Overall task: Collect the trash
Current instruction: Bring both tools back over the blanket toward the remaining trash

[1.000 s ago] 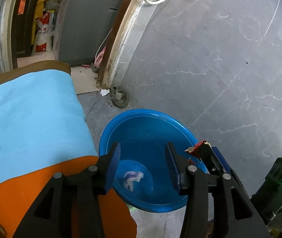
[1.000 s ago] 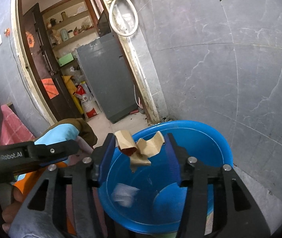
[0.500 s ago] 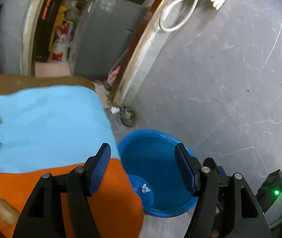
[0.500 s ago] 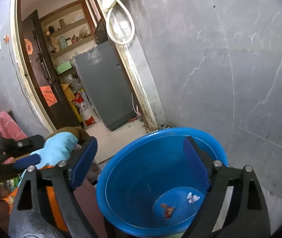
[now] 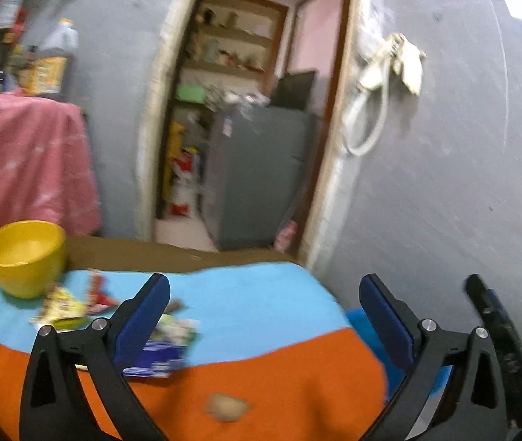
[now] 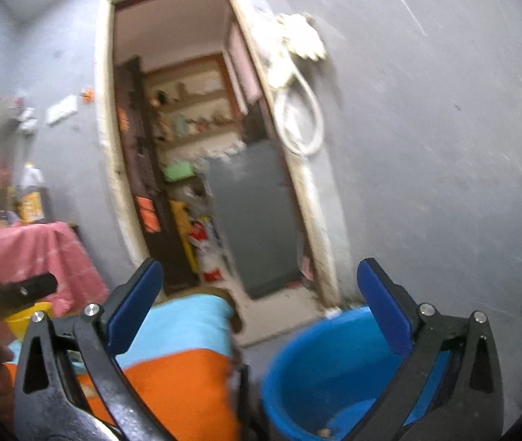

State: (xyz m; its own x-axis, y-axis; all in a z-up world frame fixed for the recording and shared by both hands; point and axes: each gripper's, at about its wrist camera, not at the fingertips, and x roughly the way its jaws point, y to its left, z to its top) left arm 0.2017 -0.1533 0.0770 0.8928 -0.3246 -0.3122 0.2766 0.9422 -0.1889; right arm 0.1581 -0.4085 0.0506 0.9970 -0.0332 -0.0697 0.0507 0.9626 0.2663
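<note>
My left gripper (image 5: 264,316) is open and empty above a table covered in blue and orange cloth (image 5: 261,312). Trash lies on the cloth: a blue and white wrapper (image 5: 165,349) by the left finger, a yellow wrapper (image 5: 60,307), a red wrapper (image 5: 97,292) and a brown crumpled scrap (image 5: 226,406). My right gripper (image 6: 259,312) is open and empty above the blue tub (image 6: 319,364), which stands on the floor to the right of the table. The tub's edge shows in the left wrist view (image 5: 365,325).
A yellow bowl (image 5: 24,257) stands at the table's far left. A pink-covered stand (image 5: 22,161) with bottles is behind it. A doorway (image 6: 202,169) with a grey fridge (image 6: 257,217) lies ahead. A grey wall (image 6: 426,183) is on the right.
My right gripper opened and dropped the brown paper scrap into the tub. Both grippers have lifted and tilted up. The left one has swung from the tub over to the table.
</note>
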